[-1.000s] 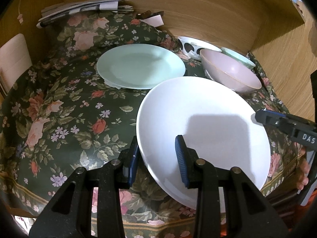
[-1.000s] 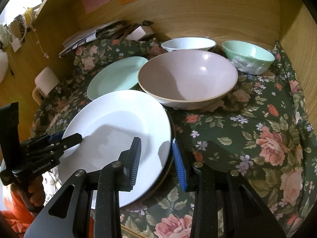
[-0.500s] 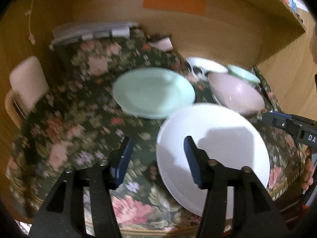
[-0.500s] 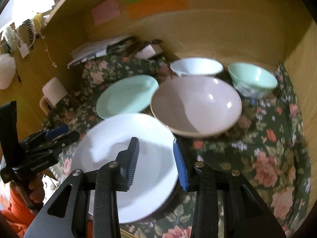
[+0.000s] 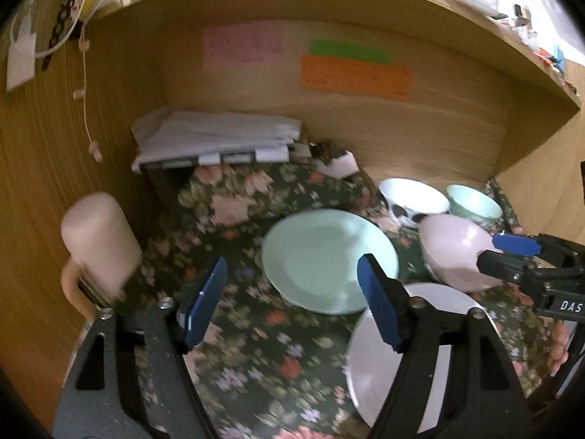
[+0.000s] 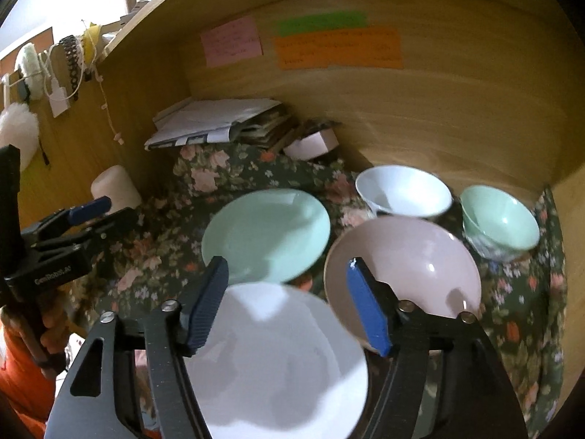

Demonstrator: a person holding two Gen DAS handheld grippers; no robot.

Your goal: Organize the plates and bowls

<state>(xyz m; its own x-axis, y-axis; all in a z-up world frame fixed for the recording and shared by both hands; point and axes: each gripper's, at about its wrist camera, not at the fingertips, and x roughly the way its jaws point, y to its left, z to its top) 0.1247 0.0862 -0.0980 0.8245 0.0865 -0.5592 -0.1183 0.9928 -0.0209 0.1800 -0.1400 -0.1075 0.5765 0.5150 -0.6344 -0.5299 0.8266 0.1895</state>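
Both jaws are opening and nothing is between them: the left hand-held gripper [image 5: 292, 303] hangs spread above the flowered cloth [image 5: 256, 347], and the right hand-held gripper [image 6: 289, 303] hangs spread above the white plate [image 6: 278, 366]. That plate lies flat at the near edge of the worktop. Just behind it lies the mint green plate [image 6: 267, 234], and to the right of that the pink bowl [image 6: 402, 267], touching or nearly touching the white plate's rim. Further back stand a white bowl [image 6: 402, 192] and a small mint green bowl [image 6: 501, 219], side by side near the wooden back wall [image 6: 438, 117].
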